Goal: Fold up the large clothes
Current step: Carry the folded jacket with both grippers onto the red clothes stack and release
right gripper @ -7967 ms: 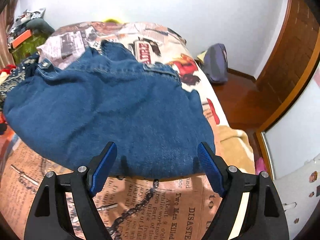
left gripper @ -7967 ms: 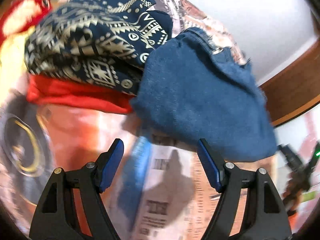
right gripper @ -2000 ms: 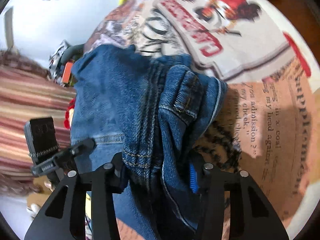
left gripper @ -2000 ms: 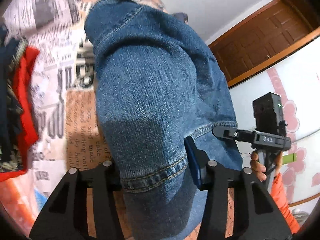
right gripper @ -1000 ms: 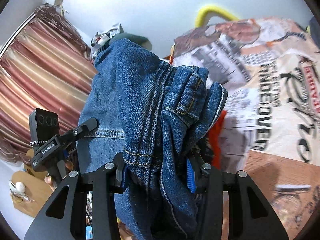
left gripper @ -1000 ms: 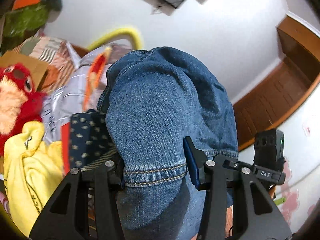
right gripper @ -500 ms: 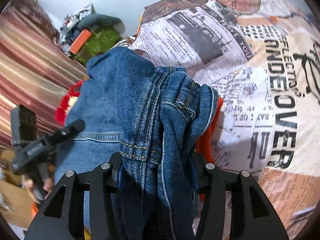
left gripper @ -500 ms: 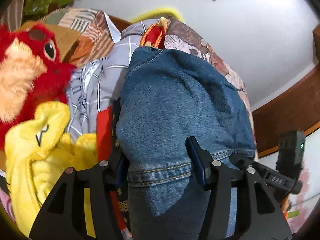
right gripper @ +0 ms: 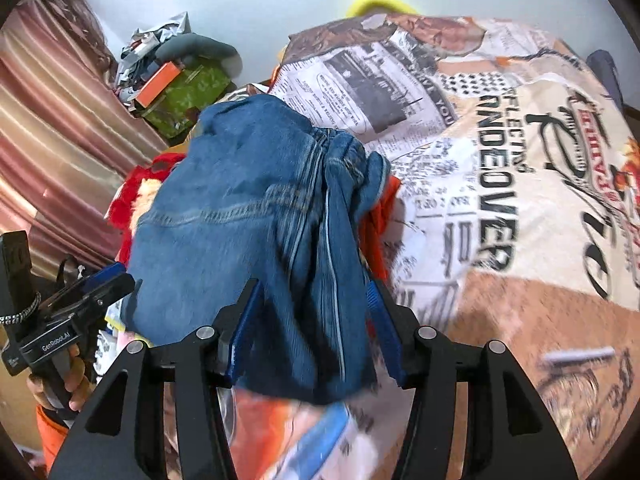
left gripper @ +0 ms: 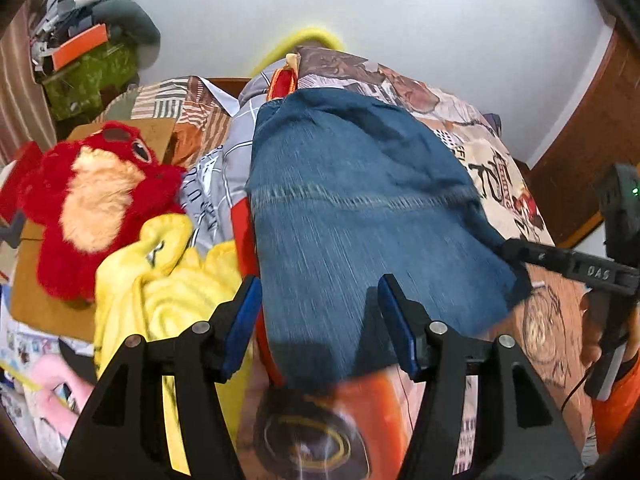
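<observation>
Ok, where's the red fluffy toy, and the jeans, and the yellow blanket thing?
red plush toy (left gripper: pixel 96 200): left wrist view, on its pale belly.
folded jeans (left gripper: pixel 352 216): left wrist view, by the stitched seam.
yellow cloth (left gripper: pixel 160 292): left wrist view, on its rumpled middle.

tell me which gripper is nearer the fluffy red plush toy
Left. The left gripper sits beside the yellow cloth that lies against the red plush toy. The right gripper is on the far side of the folded blue jeans.

The folded jeans (left gripper: pixel 352 208) lie on a stack of clothes (left gripper: pixel 246 240) on the bed (left gripper: pixel 552 320), straight ahead of the left gripper (left gripper: pixel 320 320). To that gripper's left lie a towel (left gripper: pixel 160 292) and, beyond it, a plush toy (left gripper: pixel 88 200).
</observation>
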Demonstrator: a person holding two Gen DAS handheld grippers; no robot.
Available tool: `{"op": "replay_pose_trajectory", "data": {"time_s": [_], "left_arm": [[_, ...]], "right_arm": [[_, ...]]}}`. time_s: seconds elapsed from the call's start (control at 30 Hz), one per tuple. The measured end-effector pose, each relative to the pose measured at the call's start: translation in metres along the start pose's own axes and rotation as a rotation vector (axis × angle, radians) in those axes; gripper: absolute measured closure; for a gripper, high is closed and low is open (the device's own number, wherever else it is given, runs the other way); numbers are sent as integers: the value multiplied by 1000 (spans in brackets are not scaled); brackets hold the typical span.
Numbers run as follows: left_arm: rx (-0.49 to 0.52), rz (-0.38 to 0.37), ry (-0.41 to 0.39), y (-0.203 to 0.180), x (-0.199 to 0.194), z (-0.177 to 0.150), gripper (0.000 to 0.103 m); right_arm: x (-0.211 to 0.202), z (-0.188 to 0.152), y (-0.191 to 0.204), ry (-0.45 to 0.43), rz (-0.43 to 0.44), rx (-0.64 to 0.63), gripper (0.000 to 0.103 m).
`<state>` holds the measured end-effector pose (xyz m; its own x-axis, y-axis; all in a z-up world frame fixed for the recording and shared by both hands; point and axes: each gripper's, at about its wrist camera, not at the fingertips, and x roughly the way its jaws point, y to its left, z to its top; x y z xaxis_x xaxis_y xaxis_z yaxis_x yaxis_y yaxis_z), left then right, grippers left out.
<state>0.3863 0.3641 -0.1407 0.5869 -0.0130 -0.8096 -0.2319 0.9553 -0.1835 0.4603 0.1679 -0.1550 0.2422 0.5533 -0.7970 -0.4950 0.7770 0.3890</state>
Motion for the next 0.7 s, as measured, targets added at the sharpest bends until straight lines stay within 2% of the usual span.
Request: {"op": "replay_pose_trajectory", "data": {"time_s": [0.13,0.27,0.43,0.57,0.7], "left_arm": [[-9,6,-55,-12,-37,-14,44],[-5,-1,-141,-29,-88,-20,44],[59,18,-308,-66,-166,-33,44],[106,-8,-461,-96,-229,-59,43],[135,-13,-594,-119,-275,-89,43]], "right_arm": [[-40,-16,12,-64,5,-30,52],[-93,-31,38,-158,8,-98,53],[-165,-53,70,-308,36,-181,53],[-222,-80,94,-442,53,-242,52],[-259,-107,109,-562,53,-281,52]]}}
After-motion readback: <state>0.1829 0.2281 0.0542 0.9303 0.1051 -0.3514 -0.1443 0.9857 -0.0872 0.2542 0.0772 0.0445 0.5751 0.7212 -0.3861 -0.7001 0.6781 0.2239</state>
